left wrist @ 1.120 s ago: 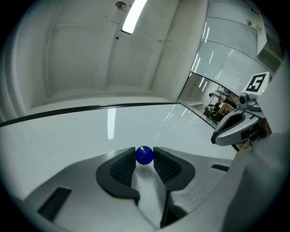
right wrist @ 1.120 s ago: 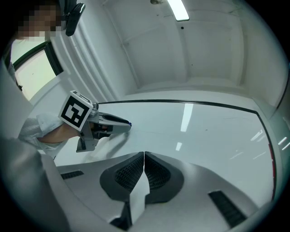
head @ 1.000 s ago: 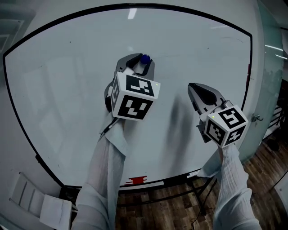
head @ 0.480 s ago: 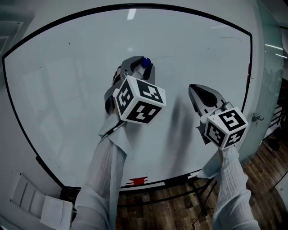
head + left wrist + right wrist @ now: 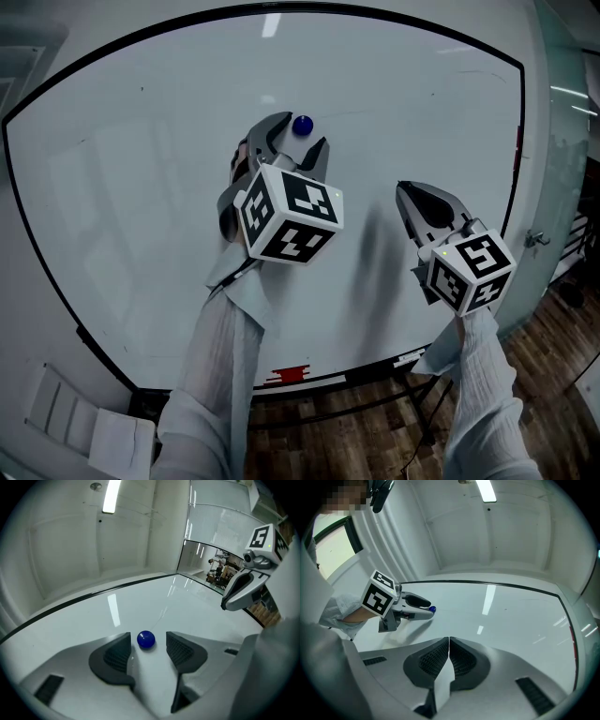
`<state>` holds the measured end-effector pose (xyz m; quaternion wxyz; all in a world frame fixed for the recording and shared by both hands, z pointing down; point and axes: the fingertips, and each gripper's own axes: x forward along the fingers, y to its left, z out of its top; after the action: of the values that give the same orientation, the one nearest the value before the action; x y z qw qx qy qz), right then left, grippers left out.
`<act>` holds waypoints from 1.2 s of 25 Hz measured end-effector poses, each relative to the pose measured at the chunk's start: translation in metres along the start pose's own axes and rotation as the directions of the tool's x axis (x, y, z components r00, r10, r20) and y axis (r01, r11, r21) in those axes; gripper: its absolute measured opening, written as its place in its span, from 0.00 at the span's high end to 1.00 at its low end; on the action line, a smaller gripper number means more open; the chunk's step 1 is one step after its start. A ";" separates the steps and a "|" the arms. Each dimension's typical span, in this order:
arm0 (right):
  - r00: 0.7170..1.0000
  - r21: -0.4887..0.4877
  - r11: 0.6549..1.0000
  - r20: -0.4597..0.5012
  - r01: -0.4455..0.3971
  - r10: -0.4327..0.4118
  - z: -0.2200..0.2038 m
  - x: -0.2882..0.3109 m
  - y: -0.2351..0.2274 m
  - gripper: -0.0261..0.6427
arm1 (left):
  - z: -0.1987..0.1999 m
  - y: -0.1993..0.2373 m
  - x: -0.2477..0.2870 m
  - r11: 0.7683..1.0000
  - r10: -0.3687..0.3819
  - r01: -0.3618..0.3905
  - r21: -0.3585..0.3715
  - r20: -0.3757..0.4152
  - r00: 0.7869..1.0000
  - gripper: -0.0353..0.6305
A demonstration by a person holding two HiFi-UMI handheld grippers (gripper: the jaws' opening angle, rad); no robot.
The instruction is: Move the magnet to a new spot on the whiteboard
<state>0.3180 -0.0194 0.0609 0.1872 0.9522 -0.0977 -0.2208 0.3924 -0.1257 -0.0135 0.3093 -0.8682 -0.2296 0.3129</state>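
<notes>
A small blue ball magnet (image 5: pixel 302 125) sticks to the whiteboard (image 5: pixel 141 187) in its upper middle. My left gripper (image 5: pixel 298 142) is just below it. In the left gripper view the magnet (image 5: pixel 146 640) lies between the two dark pads (image 5: pixel 114 654) with a gap on each side. The left jaws have just been opening and stand open, off the magnet. My right gripper (image 5: pixel 405 191) hovers at the board's right part, shut with nothing in it; its pads (image 5: pixel 436 658) meet. From the right gripper view the left gripper (image 5: pixel 426 607) and the magnet (image 5: pixel 433 608) show at the left.
The board has a black frame (image 5: pixel 521 112) and a red mark (image 5: pixel 286 377) on its bottom edge. Below it are stand legs and a wooden floor (image 5: pixel 553 347). White sheets (image 5: pixel 84 431) lie at the lower left.
The left jaws have spread apart and let go of the blue magnet, which stays on the board. The left gripper rolled slightly. The right gripper has kept still.
</notes>
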 end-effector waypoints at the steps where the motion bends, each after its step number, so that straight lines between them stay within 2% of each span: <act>1: 1.000 0.003 1.000 0.001 0.004 -0.004 0.000 -0.001 0.001 0.92 | -0.001 0.001 -0.002 1.000 0.000 0.000 -0.006 0.001 1.000 0.60; 14: 1.000 0.041 0.999 -0.022 0.022 -0.021 -0.011 -0.004 -0.004 0.92 | -0.019 -0.002 -0.009 0.999 -0.025 0.024 -0.040 -0.016 1.000 0.59; 23: 0.999 0.045 0.999 -0.028 -0.024 0.025 -0.011 -0.026 0.027 0.92 | -0.041 -0.011 -0.045 0.995 -0.043 0.039 -0.095 -0.040 0.998 0.59; 30: 0.999 0.099 0.995 -0.022 -0.031 0.034 -0.022 -0.047 0.044 0.92 | -0.063 -0.012 -0.079 0.988 -0.069 0.062 -0.144 -0.046 0.997 0.59</act>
<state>0.2820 -0.0402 0.1153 0.1446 0.9611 -0.1217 -0.2013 0.3780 -0.1892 0.0654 0.2625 -0.8876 -0.2718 0.2634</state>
